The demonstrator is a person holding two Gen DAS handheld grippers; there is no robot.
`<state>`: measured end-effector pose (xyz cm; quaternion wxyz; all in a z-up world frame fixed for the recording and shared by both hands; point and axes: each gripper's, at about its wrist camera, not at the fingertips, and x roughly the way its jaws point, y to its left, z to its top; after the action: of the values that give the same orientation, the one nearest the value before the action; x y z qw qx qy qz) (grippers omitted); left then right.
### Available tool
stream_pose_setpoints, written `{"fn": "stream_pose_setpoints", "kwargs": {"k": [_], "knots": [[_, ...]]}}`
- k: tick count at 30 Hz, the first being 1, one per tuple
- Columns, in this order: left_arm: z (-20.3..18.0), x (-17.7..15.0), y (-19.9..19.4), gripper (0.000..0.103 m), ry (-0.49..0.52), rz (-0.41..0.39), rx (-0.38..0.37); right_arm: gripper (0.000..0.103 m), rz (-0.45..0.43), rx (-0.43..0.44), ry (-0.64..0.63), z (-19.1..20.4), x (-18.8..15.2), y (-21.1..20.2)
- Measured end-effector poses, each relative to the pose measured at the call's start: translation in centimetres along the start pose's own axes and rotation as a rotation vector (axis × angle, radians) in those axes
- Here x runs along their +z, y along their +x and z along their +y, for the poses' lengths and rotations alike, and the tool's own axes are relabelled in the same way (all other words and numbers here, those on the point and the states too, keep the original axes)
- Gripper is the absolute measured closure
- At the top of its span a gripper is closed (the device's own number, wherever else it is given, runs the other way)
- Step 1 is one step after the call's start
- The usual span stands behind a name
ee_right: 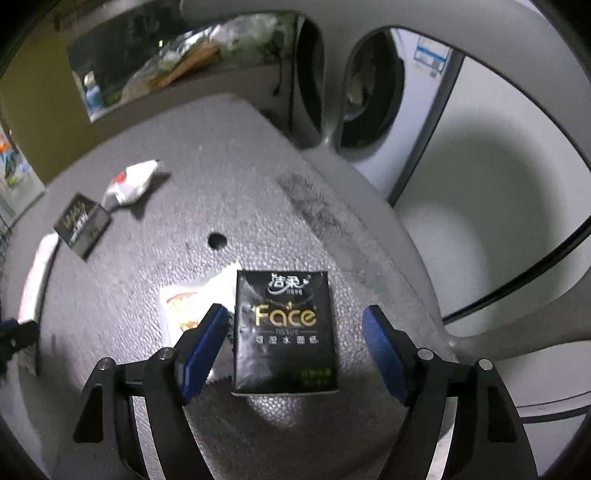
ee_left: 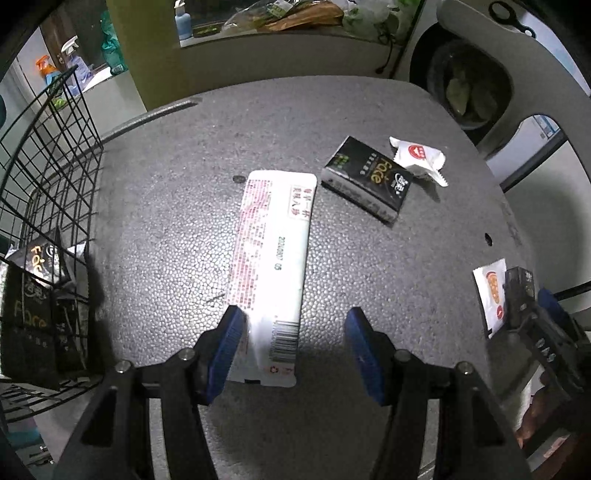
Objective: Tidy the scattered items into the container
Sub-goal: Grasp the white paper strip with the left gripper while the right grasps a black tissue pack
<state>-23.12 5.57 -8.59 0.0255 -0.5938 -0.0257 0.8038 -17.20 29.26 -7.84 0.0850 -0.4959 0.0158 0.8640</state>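
Grey foam table (ee_left: 177, 229): my left tool (ee_left: 293, 341) gapes around a white packet (ee_left: 273, 254), my right tool (ee_right: 295, 345) wide around a black tissue pack (ee_right: 284, 332).

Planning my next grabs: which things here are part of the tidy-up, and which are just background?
Job: long white packet, black tissue pack, second tissue pack, white sachets, wire basket.

Background: spray bottles, blue bottle, scissors.

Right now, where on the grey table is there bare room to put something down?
Bare table lies between the wire basket and the long white packet, and along the far edge. It is crowded at the right, around the black tissue pack and white sachet.
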Motion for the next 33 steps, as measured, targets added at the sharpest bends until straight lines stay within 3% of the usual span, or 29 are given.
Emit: {"fn": "stream_pose_setpoints", "kwargs": {"k": [2, 3, 4, 7, 13, 16, 18, 20, 22, 30, 33], "knots": [[-0.1, 0.0, 0.2, 0.039, 0.004, -0.001, 0.006, 0.033, 0.003, 0.031, -0.039, 0.5, 0.1, 0.0], [-0.2, 0.0, 0.1, 0.039, 0.006, -0.003, 0.007, 0.048, 0.001, 0.040, -0.039, 0.6, 0.2, -0.1], [-0.2, 0.0, 0.1, 0.039, 0.008, -0.003, 0.007, 0.055, 0.002, 0.048, -0.036, 0.7, 0.1, -0.2], [-0.1, 0.0, 0.2, 0.040, 0.006, -0.002, 0.013, 0.056, 0.004, 0.071, -0.047, 1.3, -0.1, -0.5], [0.4, 0.2, 0.1, 0.075, 0.001, 0.005, 0.045, 0.056, -0.008, 0.134, -0.077, 2.5, -0.5, -1.9], [0.6, 0.3, 0.2, 0.075, 0.013, 0.014, 0.024, 0.056, -0.013, 0.158, -0.086, 3.1, -0.6, -2.4], [0.6, 0.4, 0.2, 0.068, 0.026, 0.012, 0.026, 0.056, -0.032, 0.158, -0.112, 3.7, -0.5, -2.8], [0.3, 0.6, 0.3, 0.048, 0.028, 0.000, 0.045, 0.056, -0.044, 0.166, -0.125, 4.0, -0.5, -3.3], [0.1, 1.0, 0.7, 0.035, 0.041, -0.012, 0.072, 0.056, -0.043, 0.189, -0.123, 4.1, -0.3, -3.5], [1.1, 2.0, 2.2, 0.035, 0.040, -0.003, 0.023, 0.056, -0.037, 0.206, -0.124, 4.0, -0.4, -3.4], [1.2, 1.9, 2.0, 0.050, 0.044, -0.006, 0.045, 0.056, -0.037, 0.205, -0.135, 4.2, -0.4, -3.4]]}}
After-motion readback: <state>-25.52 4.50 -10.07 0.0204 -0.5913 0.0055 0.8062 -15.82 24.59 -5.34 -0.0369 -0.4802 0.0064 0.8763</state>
